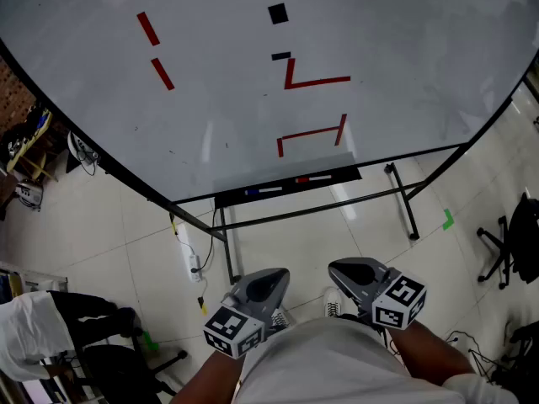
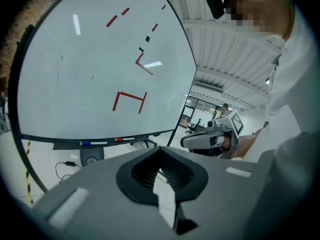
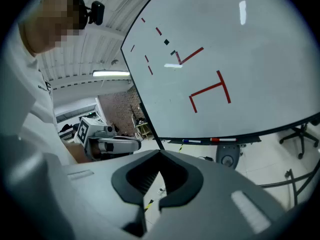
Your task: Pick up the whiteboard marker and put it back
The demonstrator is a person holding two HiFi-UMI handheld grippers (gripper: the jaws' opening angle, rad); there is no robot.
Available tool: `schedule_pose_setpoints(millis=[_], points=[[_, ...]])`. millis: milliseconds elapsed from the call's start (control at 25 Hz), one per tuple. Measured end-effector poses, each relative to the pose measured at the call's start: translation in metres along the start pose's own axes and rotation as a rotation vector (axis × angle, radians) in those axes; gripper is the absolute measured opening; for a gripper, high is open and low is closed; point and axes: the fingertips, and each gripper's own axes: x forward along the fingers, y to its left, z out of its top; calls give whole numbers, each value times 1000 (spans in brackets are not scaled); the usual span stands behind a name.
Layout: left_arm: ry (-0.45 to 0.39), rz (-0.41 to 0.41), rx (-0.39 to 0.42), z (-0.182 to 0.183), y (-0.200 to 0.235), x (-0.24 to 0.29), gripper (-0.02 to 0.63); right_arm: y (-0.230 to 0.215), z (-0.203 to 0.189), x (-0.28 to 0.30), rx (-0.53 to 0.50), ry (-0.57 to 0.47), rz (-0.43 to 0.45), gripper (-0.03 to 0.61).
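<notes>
A blue-capped marker and a red-capped marker lie end to end in the black tray under the whiteboard. Both grippers hang low near the person's body, well short of the tray. My left gripper is shut with nothing in it. My right gripper is shut and empty too. In the left gripper view the jaws point toward the tray, where the blue marker and red marker show. The right gripper view has its gripper below the blue marker and red marker.
The whiteboard carries red lines and small black squares. Its black stand legs reach out over the tiled floor. A white power strip lies by the left leg. An office chair stands at the right. A person in white is at the lower left.
</notes>
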Motion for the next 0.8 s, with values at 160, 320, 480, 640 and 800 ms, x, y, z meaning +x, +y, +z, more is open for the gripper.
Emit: schedule_pose_setpoints(millis=[160,320,480,640,800], points=[[1,-7,3,0,1,-2,17,2,4,2,-10,-4,-9,2],[5,-15,5,-1,4,-7,17,7,1,5,-8,2,-15,2],[9,-29,4,-4,8,-15,17,14,-4,9,-4,5,-27,2],[12,-46,14,-4,16,-25,17,22,-1,18,-8,-5,-50,2],[12,-67,17,-4,26,-37,17,32,2,29,-18,-19,-80,2]])
